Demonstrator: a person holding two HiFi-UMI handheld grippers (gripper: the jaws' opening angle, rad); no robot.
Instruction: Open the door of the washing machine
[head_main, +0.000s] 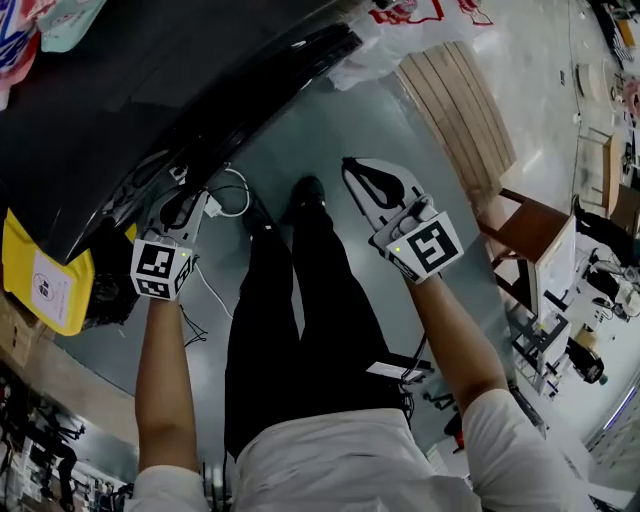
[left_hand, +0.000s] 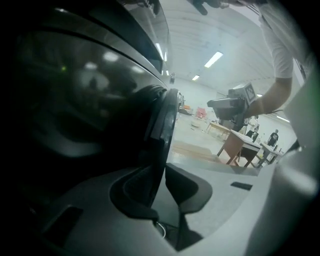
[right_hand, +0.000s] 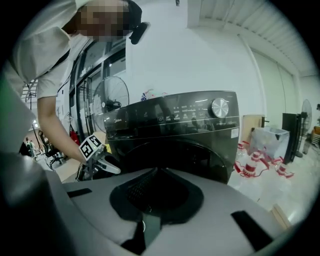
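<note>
The black washing machine (head_main: 150, 90) fills the head view's upper left; in the right gripper view it (right_hand: 175, 135) faces me with its round door (right_hand: 170, 155) closed or nearly so. My left gripper (head_main: 180, 205) reaches to the machine's front. In the left gripper view its jaws (left_hand: 162, 170) stand either side of the door's dark edge (left_hand: 162, 125), pads against it. My right gripper (head_main: 355, 172) hangs over the floor, apart from the machine, shut with nothing between its pads (right_hand: 156, 172).
My legs in black trousers (head_main: 300, 300) stand between the grippers. A white cable (head_main: 235, 195) lies by the machine's foot and a yellow package (head_main: 40, 280) at the left. Wooden slats (head_main: 455, 110) and a brown chair (head_main: 530, 225) are at the right.
</note>
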